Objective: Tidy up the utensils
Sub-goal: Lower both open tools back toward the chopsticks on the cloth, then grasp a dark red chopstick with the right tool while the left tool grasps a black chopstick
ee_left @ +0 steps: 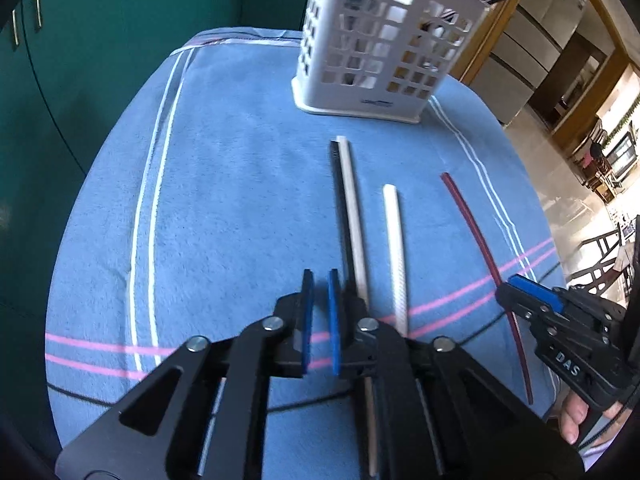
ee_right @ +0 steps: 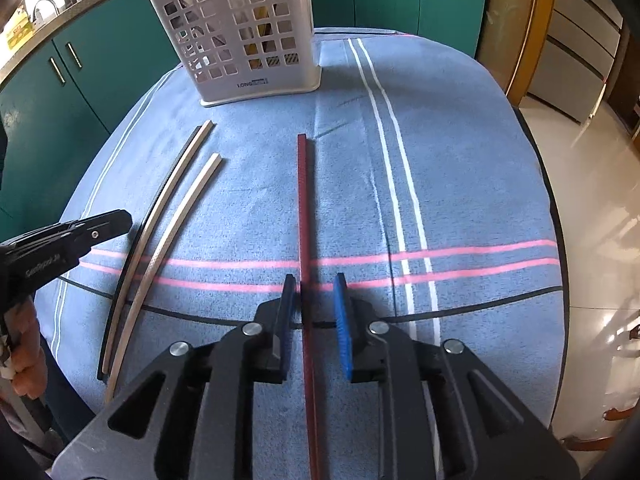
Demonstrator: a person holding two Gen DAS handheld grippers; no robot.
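You had bright daylight from the right; glare washed out the floor tiles point(ee_right: 592, 208); fisheye bent the edges; dark vignette in corners; centre stayed sharp.

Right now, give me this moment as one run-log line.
left gripper: open, empty | right gripper: open, straddling dark red chopstick | three other chopsticks loose on cloth | basket upright

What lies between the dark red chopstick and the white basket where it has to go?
Nothing visible: only bare blue cloth lies between the dark red chopstick and the white basket. The other chopsticks lie off to its left.
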